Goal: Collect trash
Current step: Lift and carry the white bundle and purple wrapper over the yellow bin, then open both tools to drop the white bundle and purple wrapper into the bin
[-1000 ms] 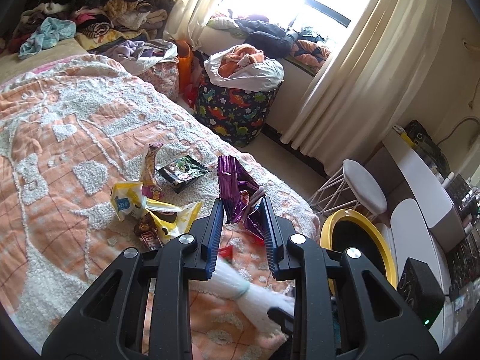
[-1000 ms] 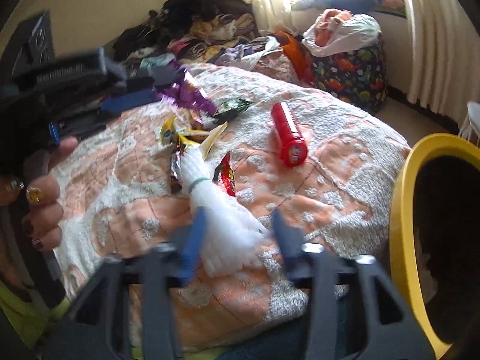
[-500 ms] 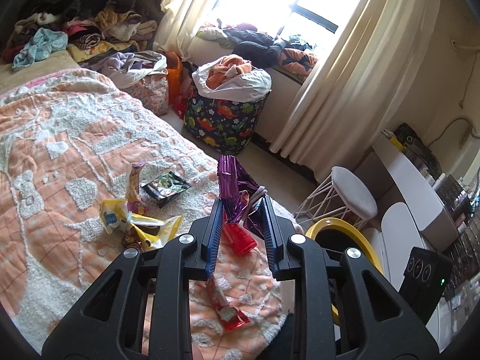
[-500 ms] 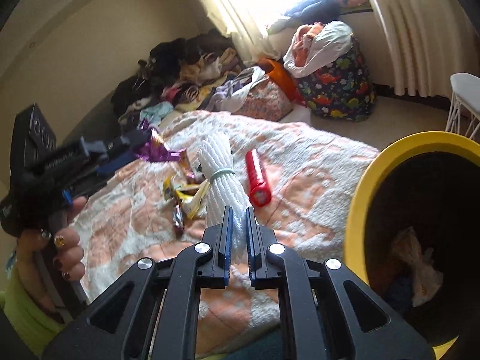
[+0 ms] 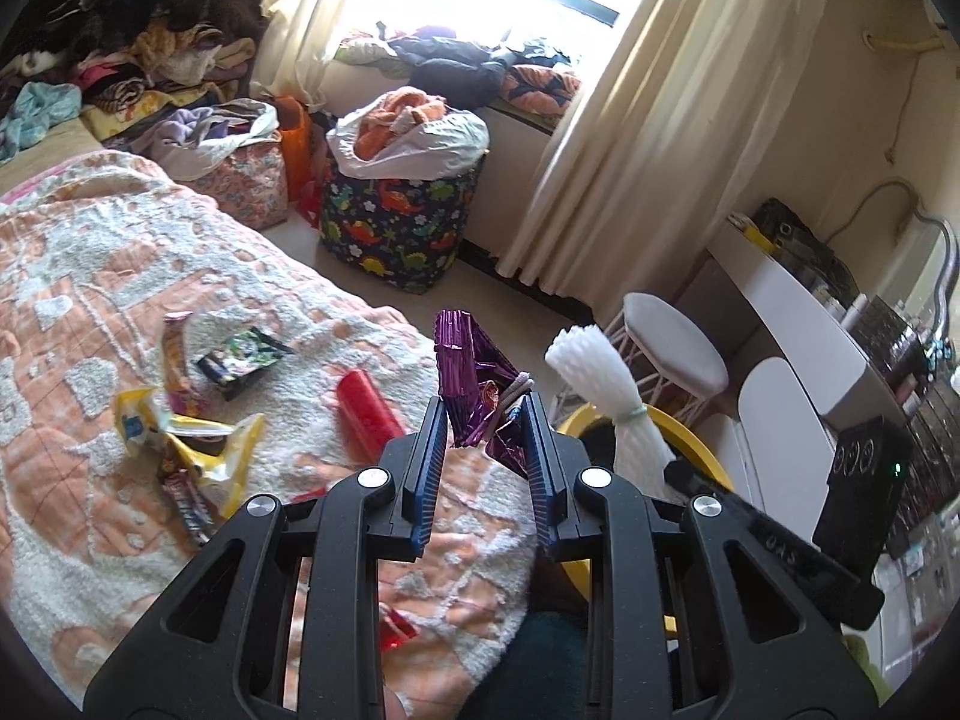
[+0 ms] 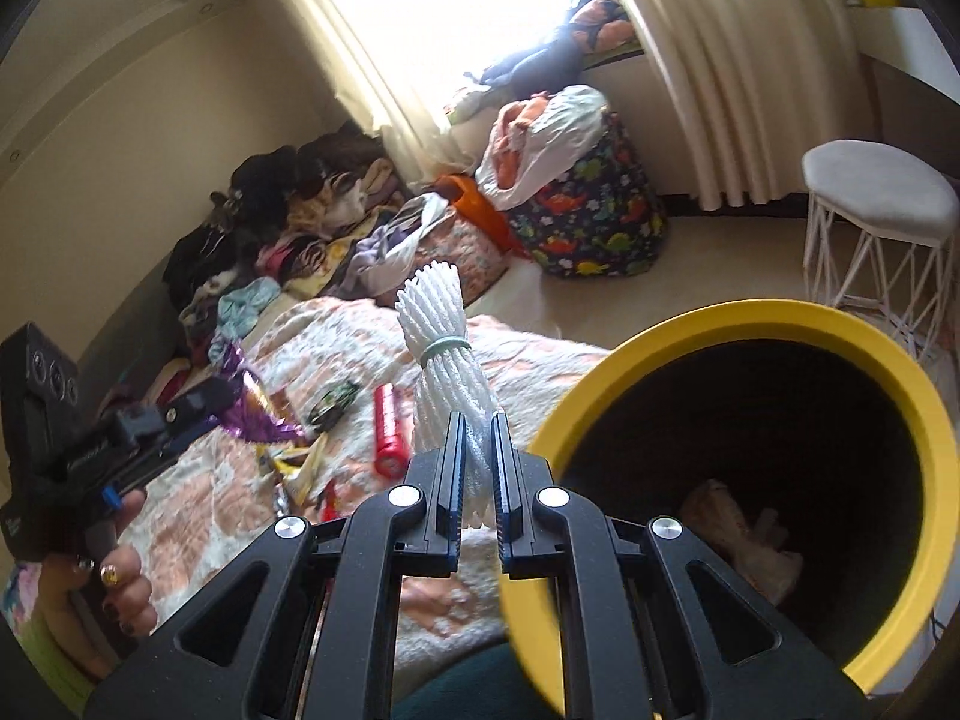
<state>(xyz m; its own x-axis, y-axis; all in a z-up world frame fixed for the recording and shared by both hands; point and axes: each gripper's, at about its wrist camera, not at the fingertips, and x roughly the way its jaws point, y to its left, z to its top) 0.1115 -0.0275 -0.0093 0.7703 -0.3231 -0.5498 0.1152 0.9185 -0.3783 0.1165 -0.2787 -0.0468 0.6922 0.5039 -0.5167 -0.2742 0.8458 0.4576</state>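
My left gripper (image 5: 483,407) is shut on a crumpled purple foil wrapper (image 5: 471,371), held above the bed's edge. My right gripper (image 6: 477,420) is shut on a white foam net bundle (image 6: 437,324) tied with a green band, raised beside the yellow-rimmed bin (image 6: 690,330). The bundle (image 5: 600,387) and the bin's rim (image 5: 696,429) also show in the left wrist view. On the orange-and-white bedspread (image 5: 90,276) lie a red tube (image 5: 366,414), a yellow wrapper (image 5: 198,438), a dark green packet (image 5: 240,354) and a small red wrapper (image 5: 396,627).
A dinosaur-print hamper (image 5: 399,228) full of clothes stands by the curtain. A white stool (image 6: 876,204) stands beyond the bin. Clothes are piled at the head of the bed (image 5: 120,60). The bin holds some crumpled trash (image 6: 744,540). A white desk (image 5: 798,312) is at the right.
My right gripper closed on the white foam bundle, lifted it off the bed and carried it right, up to the bin's rim. My left gripper kept the purple wrapper and rose slightly.
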